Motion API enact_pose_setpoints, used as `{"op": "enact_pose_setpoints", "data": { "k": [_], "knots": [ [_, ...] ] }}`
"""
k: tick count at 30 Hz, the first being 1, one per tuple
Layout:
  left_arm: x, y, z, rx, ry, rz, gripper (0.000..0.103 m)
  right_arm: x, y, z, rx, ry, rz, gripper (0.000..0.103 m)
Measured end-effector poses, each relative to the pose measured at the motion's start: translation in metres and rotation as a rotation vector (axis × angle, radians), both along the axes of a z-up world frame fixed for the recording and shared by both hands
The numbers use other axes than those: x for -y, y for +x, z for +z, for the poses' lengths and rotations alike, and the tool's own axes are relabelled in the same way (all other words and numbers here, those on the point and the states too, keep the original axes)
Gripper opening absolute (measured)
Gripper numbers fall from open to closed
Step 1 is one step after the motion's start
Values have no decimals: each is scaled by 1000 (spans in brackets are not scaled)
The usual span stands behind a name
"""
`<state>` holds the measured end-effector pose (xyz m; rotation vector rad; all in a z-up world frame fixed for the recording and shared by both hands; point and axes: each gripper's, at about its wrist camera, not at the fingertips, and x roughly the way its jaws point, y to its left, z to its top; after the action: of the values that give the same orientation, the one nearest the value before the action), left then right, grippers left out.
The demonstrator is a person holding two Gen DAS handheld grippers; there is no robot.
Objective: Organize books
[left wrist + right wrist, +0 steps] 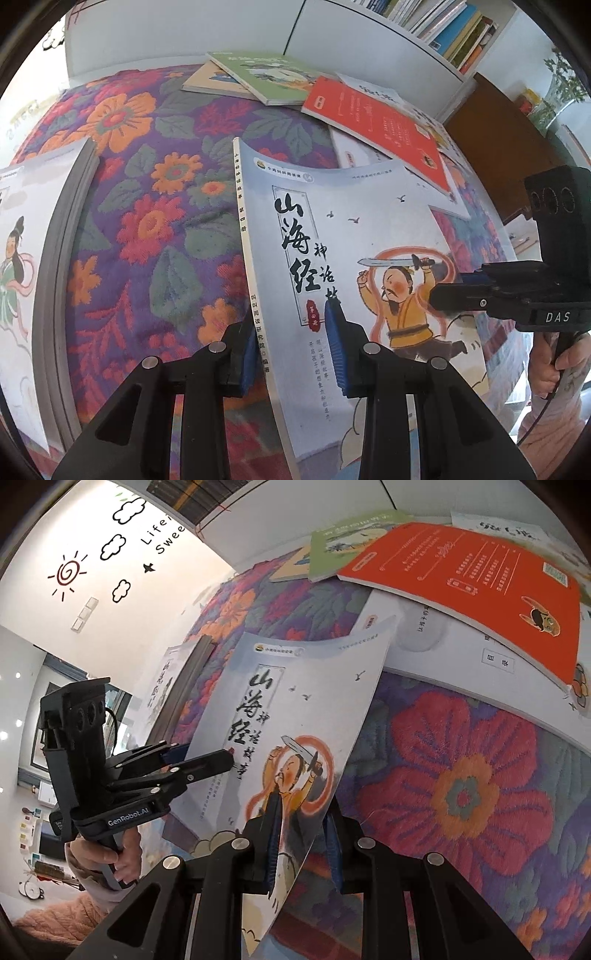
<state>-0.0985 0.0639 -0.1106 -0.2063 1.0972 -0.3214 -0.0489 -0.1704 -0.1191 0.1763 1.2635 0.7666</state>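
Note:
A thin pale grey-blue book (pixel 332 236) with a swordsman in yellow on its cover is held tilted above the floral cloth, its cover slightly bowed. My left gripper (pixel 291 334) is shut on its spine edge, one blue pad on each face; the right wrist view shows this gripper (pixel 208 760) from the side. On the opposite long edge my right gripper (pixel 301 836) is shut on the same book (pixel 303 701), pads on either face. It reaches in from the right (pixel 439 295) in the left wrist view. A hand (pixel 125 853) holds the left gripper's handle.
A flower-patterned cloth (pixel 147 192) covers the surface. A stack of books (pixel 33 258) with grey edges lies at the left. Scattered beyond are a red book (pixel 380 125), a green book (pixel 269 74) and white ones. A white bookshelf (pixel 436 26) stands behind.

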Motion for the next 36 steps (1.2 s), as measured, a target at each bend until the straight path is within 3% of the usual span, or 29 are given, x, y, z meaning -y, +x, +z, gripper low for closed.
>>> {"op": "enact_pose_setpoints", "data": {
  "k": [22,36],
  "knots": [
    [-4,-45,48,102,10,-30,30,-17,-66,55,156,-22,21,22],
    [-24,-55,69,144,26,-33,30,-38,-81,78,266,-38,41,22]
  ]
}}
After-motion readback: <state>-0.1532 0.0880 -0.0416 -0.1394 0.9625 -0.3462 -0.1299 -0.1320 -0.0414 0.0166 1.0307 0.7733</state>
